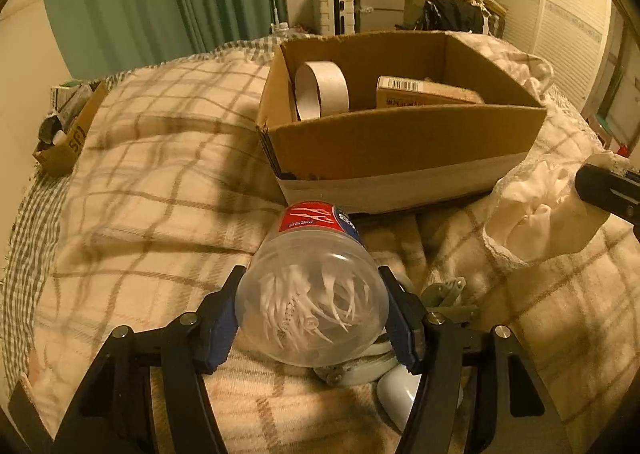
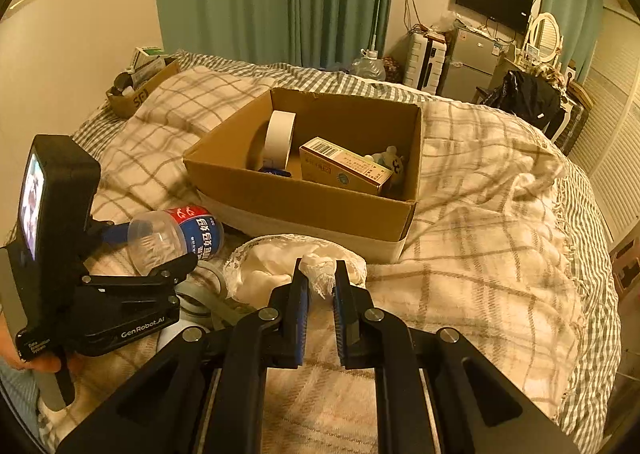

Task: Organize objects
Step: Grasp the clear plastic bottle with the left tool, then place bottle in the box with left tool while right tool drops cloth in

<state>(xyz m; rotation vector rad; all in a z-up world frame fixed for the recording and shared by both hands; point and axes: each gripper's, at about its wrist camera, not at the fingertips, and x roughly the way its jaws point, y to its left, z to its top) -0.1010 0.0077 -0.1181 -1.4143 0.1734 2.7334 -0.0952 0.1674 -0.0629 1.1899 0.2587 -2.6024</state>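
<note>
- While the clear plastic bottle lies on its side on the plaid blanket, it is bracketed at its base by the left gripper; the pads appear pressed on either side of the round wall, so the tongs are judged clamped on the bottle.
- White slivers are seen inside the bottle, and its red and blue label is turned toward the cardboard box.
- A grey strap and a white object are partly hidden beneath the bottle; what they are cannot be told.
- Just right of the bottle, the white lace cloth is heaped against the front wall of the box, and a fold of it is pinched by the right gripper, whose tongs are brought together on the fabric.
- Behind both, a tape roll, a carton and a small toy are already lodged in the box.
- For the step in hand, judged to be lifting both items into the box, the bottle is best raised level so the smooth wall is not squeezed out of the pads.
- The cloth should be lifted high enough for its trailing lace to be cleared over the box rim.
</note>
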